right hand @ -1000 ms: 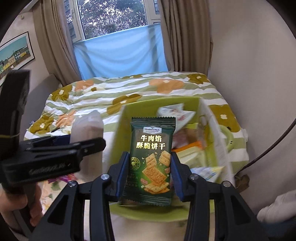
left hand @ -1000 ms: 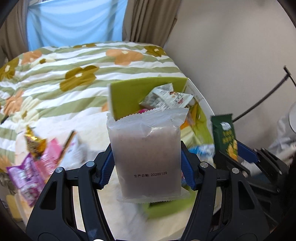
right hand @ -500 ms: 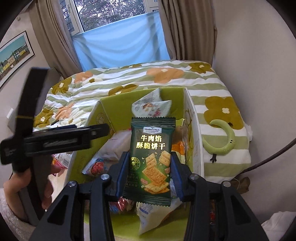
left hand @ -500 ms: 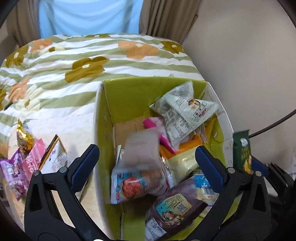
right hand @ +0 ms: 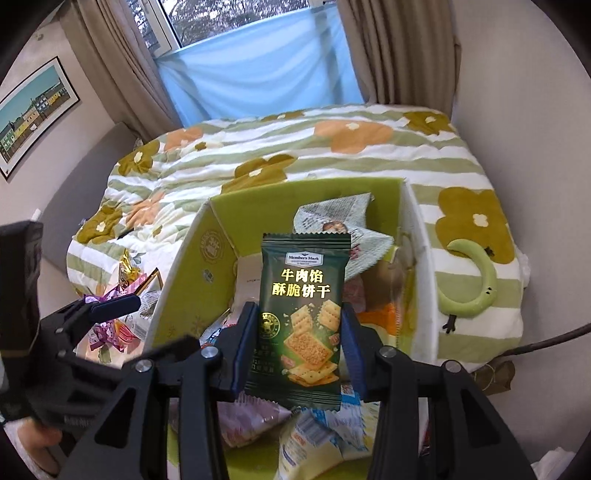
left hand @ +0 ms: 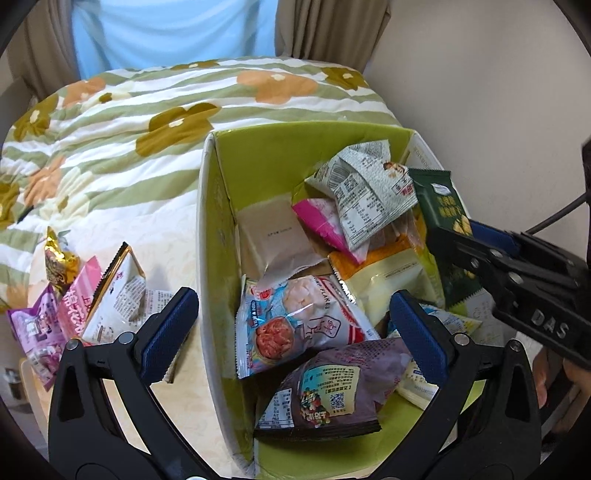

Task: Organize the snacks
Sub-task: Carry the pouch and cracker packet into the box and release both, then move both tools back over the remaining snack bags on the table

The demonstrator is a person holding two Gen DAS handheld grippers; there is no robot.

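Left wrist view: bed with a striped floral quilt (left hand: 155, 122) fills the background, beige curtains (left hand: 328, 29) and a blue sheet (left hand: 173, 33) behind it, plain wall on the right. Green cardboard box (left hand: 210, 229) sits in front of the bed, open top, its left wall standing between the gripper's two fingers. Loose snack packets (left hand: 92, 295) lie in a heap outside the box on the left: pink, purple, gold and a white one. Inside the box: pale frosted packet (left hand: 275, 236) flat against the back-left corner, grey-white printed bag (left hand: 365, 192) propped on top at the back, pink packet (left hand: 321, 221) under it, shrimp-flakes bag (left hand: 295, 325) in the middle, purple nut bag (left hand: 332, 391) nearest the camera, yellow and orange packs to the right. Left gripper (left hand: 295, 328) points steeply down over the box, jaws wide apart, nothing between the pads, having just finished opening. Right gripper (right hand: 299, 343) is clenched on the dark green cracker packet (right hand: 303, 314), held upright above the right half of the box, not yet inside. Right wrist view also shows a green curved plush (right hand: 472, 280) on the quilt right of the box and a framed picture (right hand: 33, 110) on the left wall.
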